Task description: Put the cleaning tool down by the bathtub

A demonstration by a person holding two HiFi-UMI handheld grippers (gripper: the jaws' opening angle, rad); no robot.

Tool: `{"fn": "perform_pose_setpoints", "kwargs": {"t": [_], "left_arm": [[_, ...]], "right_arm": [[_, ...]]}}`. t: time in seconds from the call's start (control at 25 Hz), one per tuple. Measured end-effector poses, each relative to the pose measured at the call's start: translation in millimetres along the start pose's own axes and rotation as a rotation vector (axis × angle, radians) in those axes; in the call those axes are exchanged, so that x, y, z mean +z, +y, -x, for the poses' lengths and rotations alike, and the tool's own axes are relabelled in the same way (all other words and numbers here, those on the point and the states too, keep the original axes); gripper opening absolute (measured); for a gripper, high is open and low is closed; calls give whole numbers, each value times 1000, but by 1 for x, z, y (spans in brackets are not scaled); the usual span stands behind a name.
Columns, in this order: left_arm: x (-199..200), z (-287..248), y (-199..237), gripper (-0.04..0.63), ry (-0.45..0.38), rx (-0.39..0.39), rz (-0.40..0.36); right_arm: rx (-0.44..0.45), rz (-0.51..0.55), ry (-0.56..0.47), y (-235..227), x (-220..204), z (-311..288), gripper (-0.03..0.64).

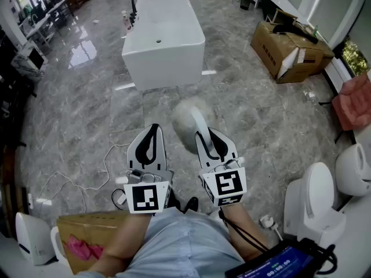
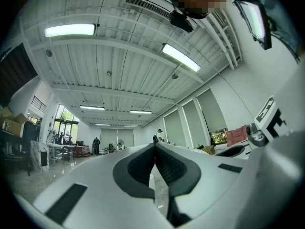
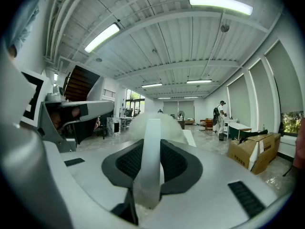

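1. Right gripper (image 1: 212, 145) (image 3: 148, 149): jaws clamped on the flat white handle of the duster (image 1: 185, 123) (image 3: 153, 128). The handle runs up between the pads and the fluffy whitish head sticks out past the jaw tips.
2. Left gripper (image 1: 149, 145) (image 2: 155, 151): jaws closed together with nothing between them, just beside the right gripper.
3. The duster is in the air over the grey marble floor (image 1: 87, 114), in front of the person, and does not touch the floor.
4. White freestanding bathtub (image 1: 163, 39) stands on the floor further ahead, well apart from the duster. A black tap is at its far-left end.
5. An open cardboard box (image 1: 287, 54) sits on the floor right of the tub, with a dark item lying on top of it.
6. White toilets (image 1: 317, 204) are at the near right edge of the floor.
7. A white cable (image 1: 69, 181) trails across the floor at the near left, beside a cardboard box with pink stuff (image 1: 78, 242) in it.
8. A screen device (image 1: 278, 265) is at the bottom right, near the person's right arm.
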State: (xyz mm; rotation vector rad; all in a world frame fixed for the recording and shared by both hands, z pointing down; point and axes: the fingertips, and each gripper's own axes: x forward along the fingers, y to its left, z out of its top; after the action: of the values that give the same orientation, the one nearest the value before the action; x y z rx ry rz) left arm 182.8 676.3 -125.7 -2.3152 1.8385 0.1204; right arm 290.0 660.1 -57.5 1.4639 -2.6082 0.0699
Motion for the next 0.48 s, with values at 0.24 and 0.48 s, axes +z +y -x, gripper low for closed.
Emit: {"fn": "perform_pose_setpoints", "kwargs": {"t": [0.24, 0.48], "left_arm": [[-2, 2, -5, 18, 0, 6, 3], [-13, 0, 0, 18, 33, 9, -36]], "right_arm": [[-2, 2, 6, -5, -5, 5, 104], [-4, -15, 19, -9, -12, 0, 104]]}}
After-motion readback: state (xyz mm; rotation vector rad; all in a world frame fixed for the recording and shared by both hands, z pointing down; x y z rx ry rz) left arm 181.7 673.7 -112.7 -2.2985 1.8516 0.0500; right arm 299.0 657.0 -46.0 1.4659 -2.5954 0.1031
